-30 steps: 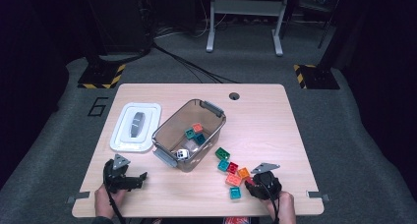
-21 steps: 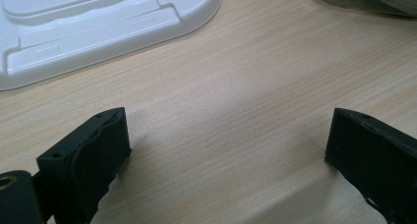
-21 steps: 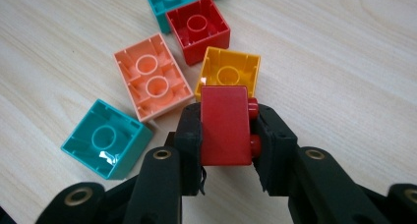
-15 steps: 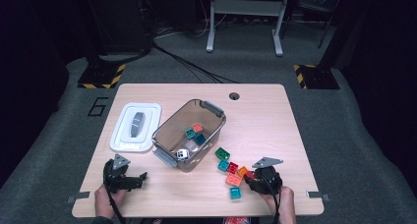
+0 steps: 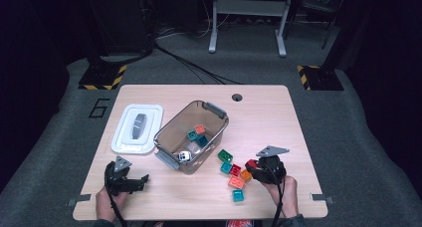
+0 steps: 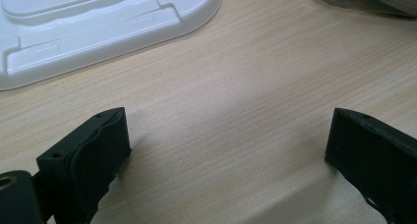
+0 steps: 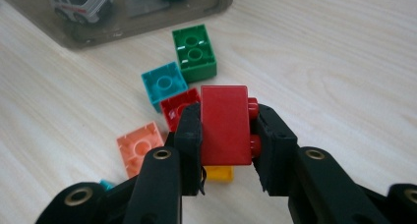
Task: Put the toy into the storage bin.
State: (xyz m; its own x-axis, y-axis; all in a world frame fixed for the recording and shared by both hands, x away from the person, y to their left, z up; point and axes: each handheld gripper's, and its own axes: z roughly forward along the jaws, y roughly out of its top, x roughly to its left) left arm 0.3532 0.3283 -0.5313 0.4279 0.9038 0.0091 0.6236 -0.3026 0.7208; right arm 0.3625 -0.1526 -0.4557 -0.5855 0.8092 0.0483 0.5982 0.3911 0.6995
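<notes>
My right gripper is shut on a red brick, held above the table with its studs turned toward the right jaw. Seen from above, that gripper hangs over the loose bricks by the table's front right. Under it lie a green brick, a teal brick, a second red brick, a salmon brick and a yellow one. My left gripper stands open over bare wood near the front left. The clear bin holds several bricks and a toy car.
The bin's white lid lies flat left of the bin, just beyond my left gripper. A cable hole is in the table near its far edge. Bare wood stretches along the table's right side and far edge.
My right gripper has risen off the table with the red brick in its jaws, shifting slightly right. The left gripper has stayed put.
</notes>
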